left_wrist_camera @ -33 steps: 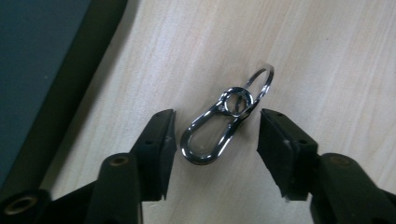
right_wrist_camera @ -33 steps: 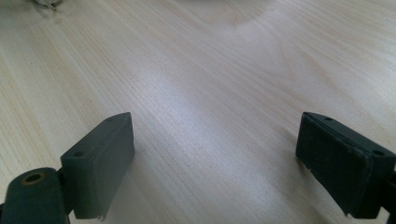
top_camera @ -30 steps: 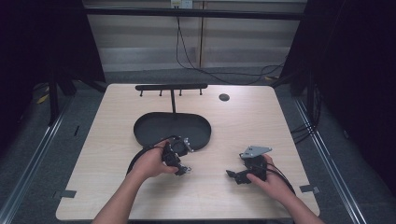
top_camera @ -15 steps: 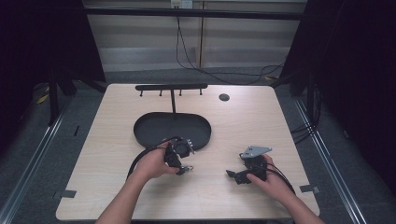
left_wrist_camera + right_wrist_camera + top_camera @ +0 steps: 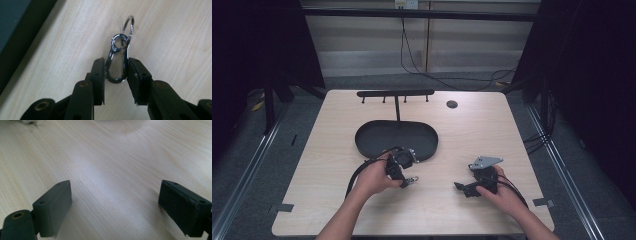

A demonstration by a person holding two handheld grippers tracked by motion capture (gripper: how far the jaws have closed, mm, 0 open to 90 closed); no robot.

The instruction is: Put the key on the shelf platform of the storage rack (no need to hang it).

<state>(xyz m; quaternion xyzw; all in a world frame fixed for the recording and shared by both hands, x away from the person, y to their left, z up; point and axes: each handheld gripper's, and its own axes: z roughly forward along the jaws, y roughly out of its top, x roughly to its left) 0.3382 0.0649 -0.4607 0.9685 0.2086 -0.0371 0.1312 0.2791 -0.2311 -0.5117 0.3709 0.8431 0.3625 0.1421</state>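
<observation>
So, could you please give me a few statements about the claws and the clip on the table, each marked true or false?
1. The left claw is shut on the metal snap clip. True; its jaws have just been closing.
2. A key ring hangs from the clip's far end. True.
3. The right claw holds the clip. False: its jaws stand wide apart over bare table.
4. The clip lies inside the black oval tray. False: it is on the wood in front of the tray.
5. The hook rack stands behind the tray. True.
</observation>
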